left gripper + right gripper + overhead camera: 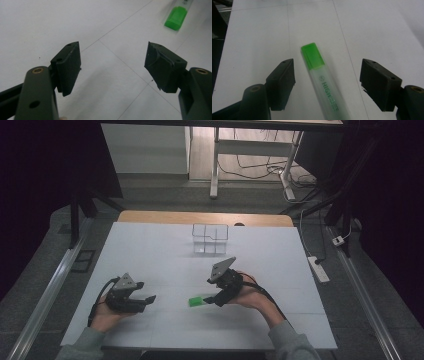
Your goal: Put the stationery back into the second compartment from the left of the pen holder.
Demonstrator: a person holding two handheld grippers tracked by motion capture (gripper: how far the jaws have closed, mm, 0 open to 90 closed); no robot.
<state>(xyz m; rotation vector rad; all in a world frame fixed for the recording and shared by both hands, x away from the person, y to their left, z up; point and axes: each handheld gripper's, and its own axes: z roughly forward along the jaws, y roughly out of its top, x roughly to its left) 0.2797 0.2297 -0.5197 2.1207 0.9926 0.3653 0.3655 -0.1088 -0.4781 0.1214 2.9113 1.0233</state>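
A highlighter with a green cap and a pale body lies flat on the white table. My right gripper is open around it; in the right gripper view the pen's body lies between the two jaws without touching either, cap pointing away. My left gripper rests low over the table at the front left, open with nothing between its jaws. From the left gripper view the green cap shows at the upper right, well beyond the jaws.
A clear plastic organiser with compartments stands at the back middle of the table. A power strip lies on the floor to the right. Desk legs and cables stand beyond the table's far edge.
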